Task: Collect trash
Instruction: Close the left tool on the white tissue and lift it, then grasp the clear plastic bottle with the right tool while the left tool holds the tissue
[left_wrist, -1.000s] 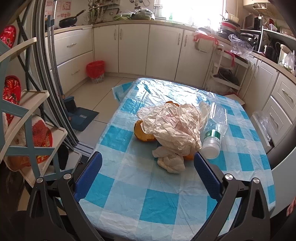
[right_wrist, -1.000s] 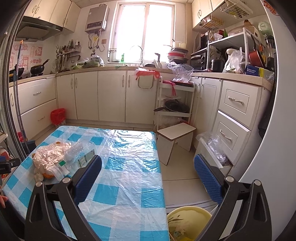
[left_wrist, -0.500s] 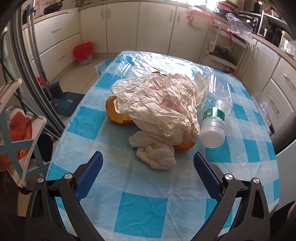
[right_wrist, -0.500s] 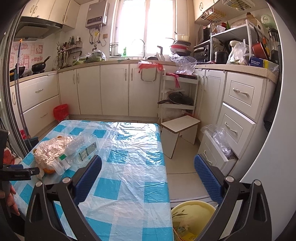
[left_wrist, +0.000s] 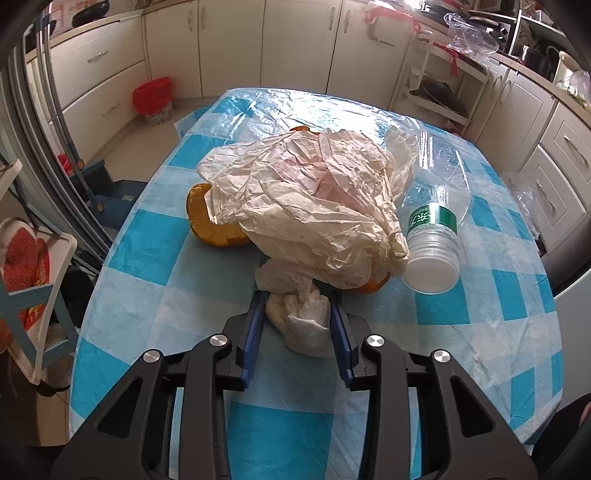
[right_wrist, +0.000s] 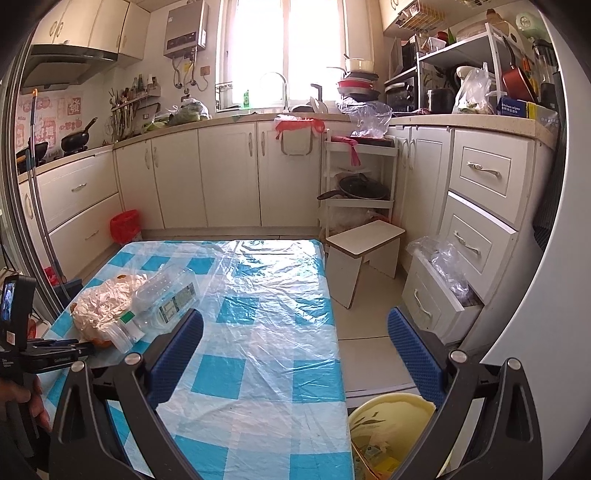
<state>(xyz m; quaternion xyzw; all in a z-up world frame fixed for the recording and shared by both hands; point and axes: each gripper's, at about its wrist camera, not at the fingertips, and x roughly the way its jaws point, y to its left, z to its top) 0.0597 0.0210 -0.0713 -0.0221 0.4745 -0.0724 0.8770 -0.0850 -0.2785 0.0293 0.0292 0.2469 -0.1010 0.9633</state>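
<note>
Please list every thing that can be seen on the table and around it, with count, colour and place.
tissue wad: one, white, table near edge, between left claw's pads
crumpled plastic bag: one, cream, table middle, over peels
orange peels: at least two, orange, under bag
plastic bottle: one, clear with green label, lying right of bag
tablecloth: one, blue-white checked
yellow bin: one, floor beside table
red bin: one, by cabinets
stool: one, white, floor
left claw: closing around tissue
right claw: open, empty

Checked blue tablecloth (left_wrist: 147, 258), white stool (right_wrist: 364, 245), cream cabinets (right_wrist: 229, 173), stacked pans (right_wrist: 360, 86) beside window (right_wrist: 291, 44).
</note>
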